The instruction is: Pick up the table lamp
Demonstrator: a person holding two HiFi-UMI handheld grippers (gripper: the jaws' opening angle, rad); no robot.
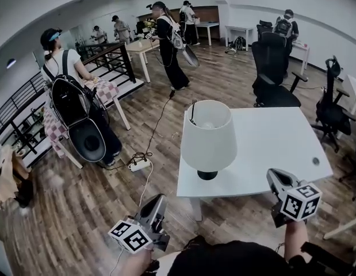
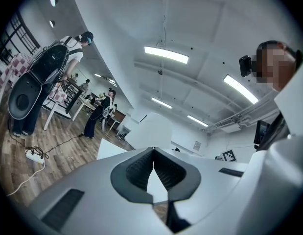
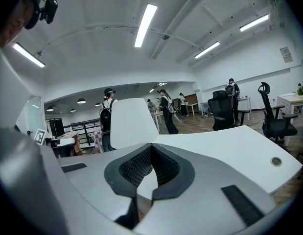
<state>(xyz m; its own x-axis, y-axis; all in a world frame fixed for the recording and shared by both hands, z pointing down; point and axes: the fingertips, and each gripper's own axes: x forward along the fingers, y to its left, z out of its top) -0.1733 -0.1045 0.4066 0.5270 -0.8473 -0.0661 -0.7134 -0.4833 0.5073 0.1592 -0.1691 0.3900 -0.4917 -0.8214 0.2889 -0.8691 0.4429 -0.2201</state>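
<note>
The table lamp (image 1: 207, 135) has a white conical shade and a black base. It stands near the front left corner of the white table (image 1: 270, 142). My left gripper (image 1: 157, 200) is low at the left, over the wooden floor short of the table, and is shut with nothing in it. My right gripper (image 1: 274, 176) hovers at the table's front edge, right of the lamp, also shut and empty. In the left gripper view the lamp shade (image 2: 153, 129) rises just beyond the closed left gripper (image 2: 153, 153). In the right gripper view the lamp shade (image 3: 131, 121) stands ahead, left of the closed right gripper (image 3: 151, 148).
A power strip (image 1: 139, 165) and cable lie on the floor left of the table. A person with a backpack (image 1: 74, 102) sits at the left; another person (image 1: 169, 45) walks behind. Black office chairs (image 1: 272, 68) stand past the table and at the right (image 1: 333, 105).
</note>
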